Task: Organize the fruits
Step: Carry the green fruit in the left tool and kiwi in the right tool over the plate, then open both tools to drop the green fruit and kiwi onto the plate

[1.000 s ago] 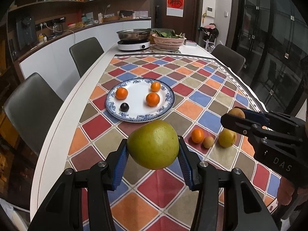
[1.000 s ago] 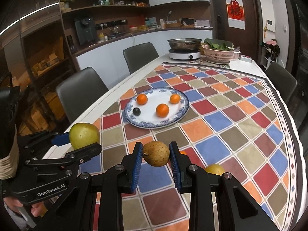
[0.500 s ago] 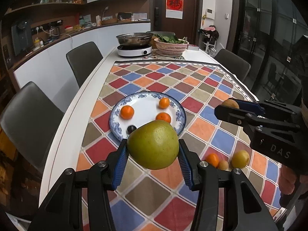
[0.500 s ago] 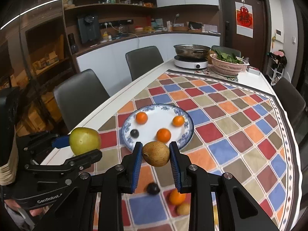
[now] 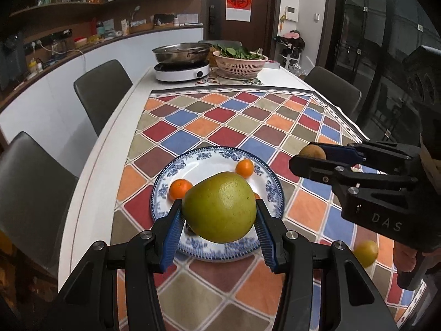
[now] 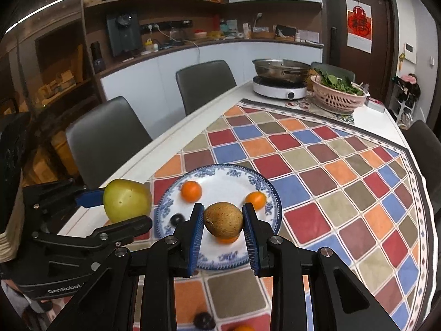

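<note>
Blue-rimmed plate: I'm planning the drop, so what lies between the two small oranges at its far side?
Bare white plate; the right wrist view shows nothing between the two oranges.

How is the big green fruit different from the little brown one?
The green fruit is much bigger than the brown fruit. The green fruit is smooth and yellow-green; the brown fruit looks dull and tan. The left gripper holds the green one; the right gripper holds the brown. Both hang above the plate.

From my left tongs, the big yellow-green pomelo covers most of a third small orange and a dark fruit on the blue-rimmed white plate.
</note>
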